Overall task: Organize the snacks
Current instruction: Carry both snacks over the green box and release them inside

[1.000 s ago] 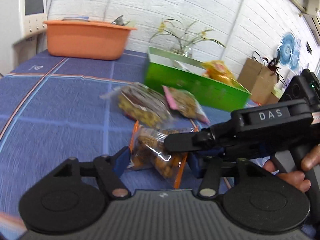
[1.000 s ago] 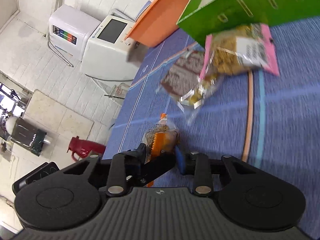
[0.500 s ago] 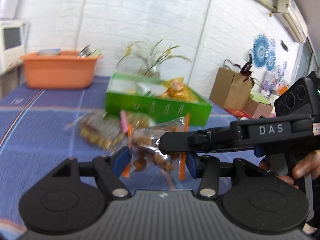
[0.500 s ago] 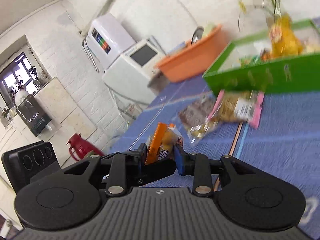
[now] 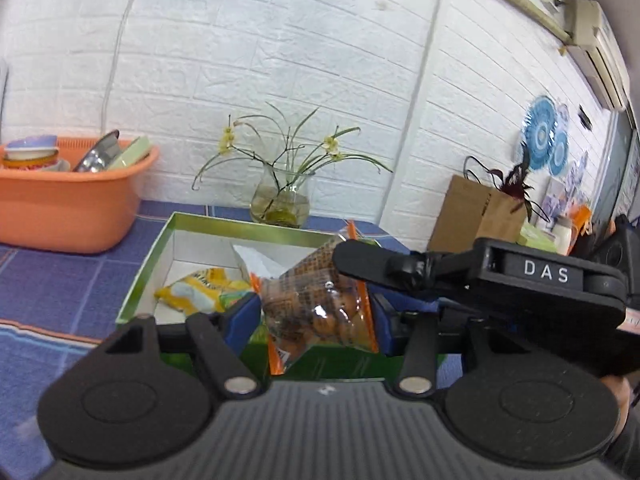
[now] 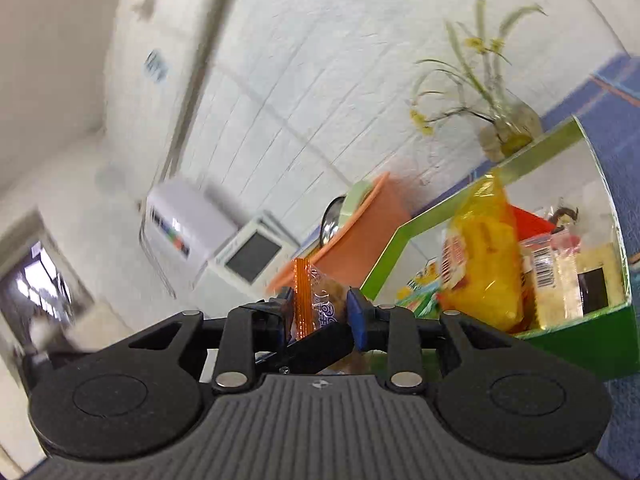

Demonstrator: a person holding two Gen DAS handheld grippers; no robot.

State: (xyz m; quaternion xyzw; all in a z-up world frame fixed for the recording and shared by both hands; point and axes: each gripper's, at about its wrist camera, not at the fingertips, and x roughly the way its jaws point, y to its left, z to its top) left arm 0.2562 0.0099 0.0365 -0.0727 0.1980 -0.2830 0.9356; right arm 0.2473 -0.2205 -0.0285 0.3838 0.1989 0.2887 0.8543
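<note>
A clear snack bag with orange edges (image 5: 316, 304) hangs in the air over the near edge of the green box (image 5: 160, 248). My left gripper (image 5: 312, 316) and my right gripper (image 6: 320, 314) are both shut on it. In the right wrist view the bag (image 6: 316, 304) shows between my blue pads. The other gripper's black finger (image 5: 372, 260) crosses the top of the bag. The green box holds a yellow packet (image 5: 196, 288), a white wrapper (image 5: 256, 260), and in the right wrist view (image 6: 400, 248) a yellow bag (image 6: 484, 256) and barcoded packs (image 6: 560, 280).
An orange basin (image 5: 68, 208) with dishes stands at the back left on the blue tablecloth (image 5: 52, 292). A glass vase with flowers (image 5: 280, 200) stands behind the box. A brown paper bag (image 5: 476, 216) stands at the right. A white machine (image 6: 248, 256) stands beyond the basin.
Both grippers lifted the orange-edged bag off the cloth and carried it over to the green box. The loose snack bags on the cloth have dropped out of view.
</note>
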